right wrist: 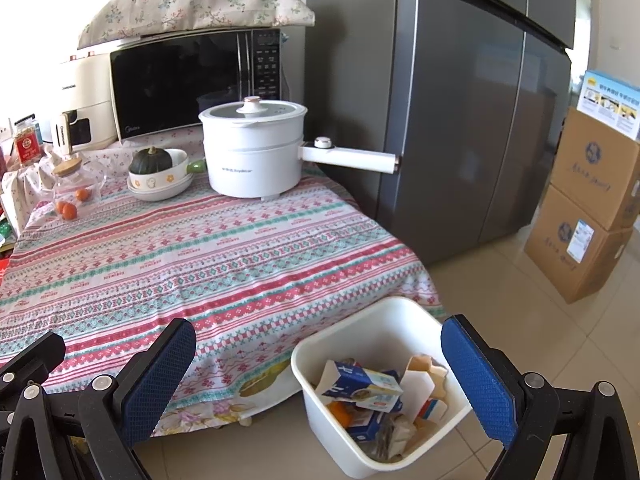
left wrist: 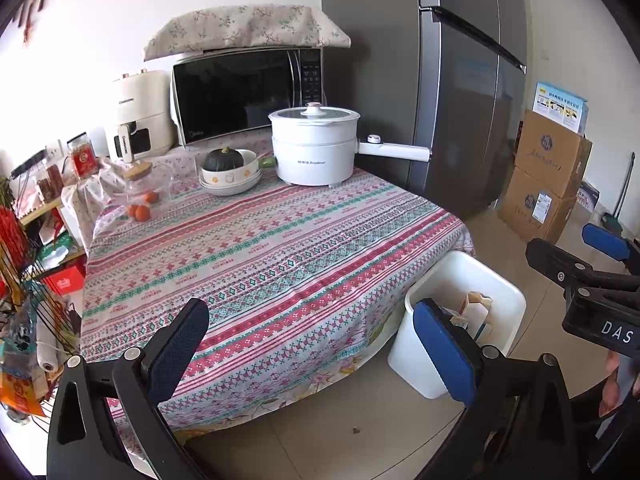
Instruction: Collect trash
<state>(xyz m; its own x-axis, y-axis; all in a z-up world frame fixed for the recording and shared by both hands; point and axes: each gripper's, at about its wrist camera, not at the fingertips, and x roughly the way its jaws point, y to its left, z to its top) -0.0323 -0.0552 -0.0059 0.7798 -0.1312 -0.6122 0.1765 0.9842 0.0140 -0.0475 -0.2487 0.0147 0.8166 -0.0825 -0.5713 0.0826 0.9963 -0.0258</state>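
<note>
Both grippers hung spread wide and empty beside the table (right wrist: pixel 224 248).

The right wrist view looked down into the white bin (right wrist: pixel 384 320) on the floor at the table's corner, showing cartons (right wrist: pixel 362 386) and torn paper inside; the left wrist view showed only the bin's (left wrist: pixel 472 276) top, plus the right gripper (left wrist: pixel 600 264). The left gripper (left wrist: pixel 316 344) framed the tablecloth.

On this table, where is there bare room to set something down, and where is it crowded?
The tablecloth is bare across its whole near and middle stretch, from the front edge back to the white electric pot and the stacked bowls with the squash. The back row is crowded: those, the glass jar with oranges, the microwave. The white bin beside the table holds cartons.
</note>
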